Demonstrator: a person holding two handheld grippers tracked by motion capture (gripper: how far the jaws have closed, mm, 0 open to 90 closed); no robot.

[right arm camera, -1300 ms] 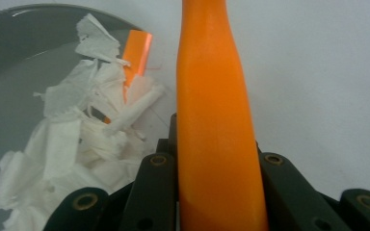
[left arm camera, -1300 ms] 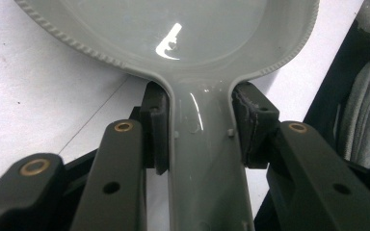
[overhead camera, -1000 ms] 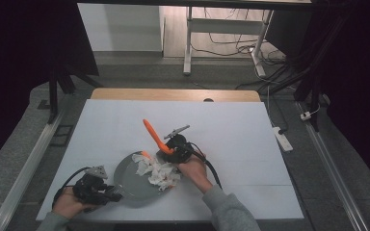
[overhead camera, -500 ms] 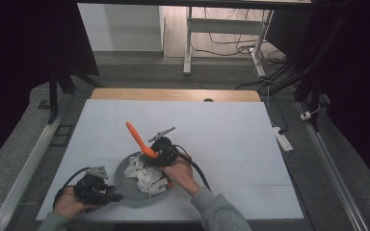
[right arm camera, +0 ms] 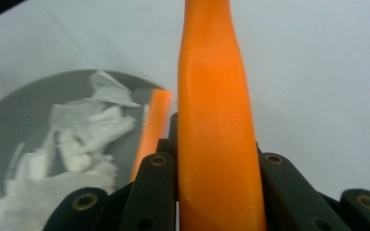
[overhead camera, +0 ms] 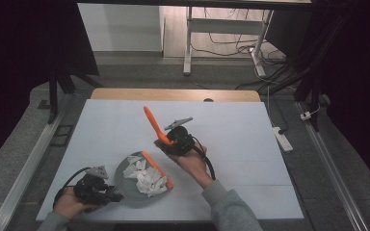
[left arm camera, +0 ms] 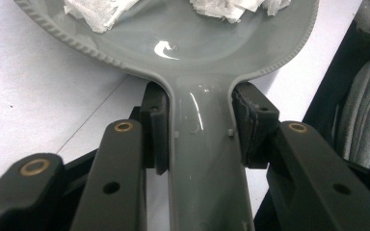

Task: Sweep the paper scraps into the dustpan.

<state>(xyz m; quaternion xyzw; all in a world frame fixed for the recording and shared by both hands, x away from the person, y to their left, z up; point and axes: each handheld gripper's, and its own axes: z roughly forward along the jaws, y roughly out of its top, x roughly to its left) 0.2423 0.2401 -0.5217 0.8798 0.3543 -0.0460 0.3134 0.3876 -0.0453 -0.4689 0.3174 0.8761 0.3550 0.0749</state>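
Your jaws grip dustpan and brush near the table's front edge.
Your left gripper (left arm camera: 197,144) clamps the grey dustpan (left arm camera: 192,53) handle; your right gripper (right arm camera: 212,144) squeezes the orange brush (right arm camera: 214,120) handle.

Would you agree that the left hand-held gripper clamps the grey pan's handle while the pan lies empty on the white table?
Not quite: the grey pan is not empty. The high view shows torn white paper scraps in it; the left hand-held gripper does clamp its handle.

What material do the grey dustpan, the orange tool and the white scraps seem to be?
Grey dustpan: probably moulded plastic, glossy, with sharp highlights and a ribbed rim. Orange tool: likely plastic, smooth, satin sheen. White scraps: apparently torn tissue or paper, matte and crumpled.
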